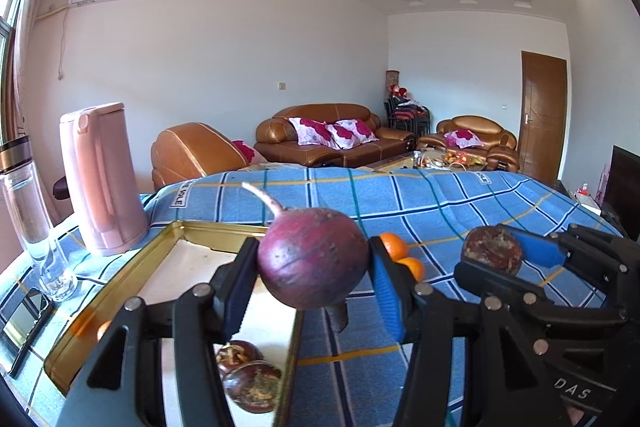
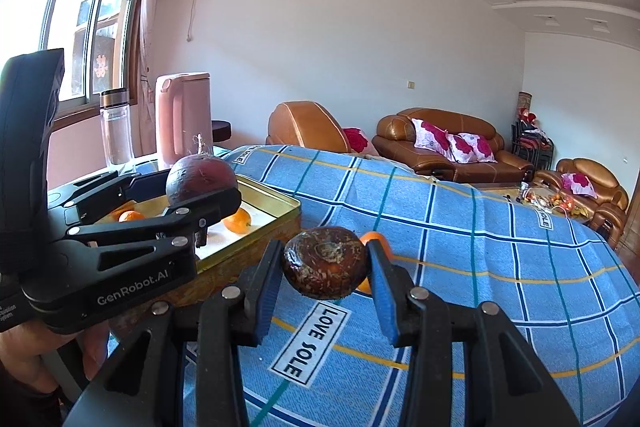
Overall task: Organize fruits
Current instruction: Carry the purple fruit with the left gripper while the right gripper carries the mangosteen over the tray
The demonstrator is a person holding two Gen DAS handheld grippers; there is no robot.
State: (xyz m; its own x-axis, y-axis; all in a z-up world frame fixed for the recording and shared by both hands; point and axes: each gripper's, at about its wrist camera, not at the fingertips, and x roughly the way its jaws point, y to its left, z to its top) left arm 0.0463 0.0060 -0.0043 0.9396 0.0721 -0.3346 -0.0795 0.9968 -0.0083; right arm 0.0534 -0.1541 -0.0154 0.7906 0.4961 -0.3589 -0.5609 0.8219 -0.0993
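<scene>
My left gripper (image 1: pixel 312 267) is shut on a round purple radish (image 1: pixel 313 259) with a pale root tail, held above the right edge of a gold metal tray (image 1: pixel 120 279). It also shows in the right wrist view (image 2: pixel 202 187), over the tray (image 2: pixel 280 217). My right gripper (image 2: pixel 324 263) is shut on a brown water chestnut (image 2: pixel 325 262), held above the blue plaid cloth; it shows in the left wrist view (image 1: pixel 493 251) too. Two water chestnuts (image 1: pixel 248 375) lie in the tray, with oranges (image 2: pixel 238 221). Two oranges (image 1: pixel 402 255) lie on the cloth behind the fingers.
A pink kettle (image 1: pixel 102 183) and a clear glass bottle (image 1: pixel 30 211) stand at the table's left behind the tray. A dark phone-like slab (image 1: pixel 26 327) lies at the left edge. The blue plaid cloth (image 2: pixel 460 247) covers the table. Brown sofas (image 1: pixel 332 139) stand beyond.
</scene>
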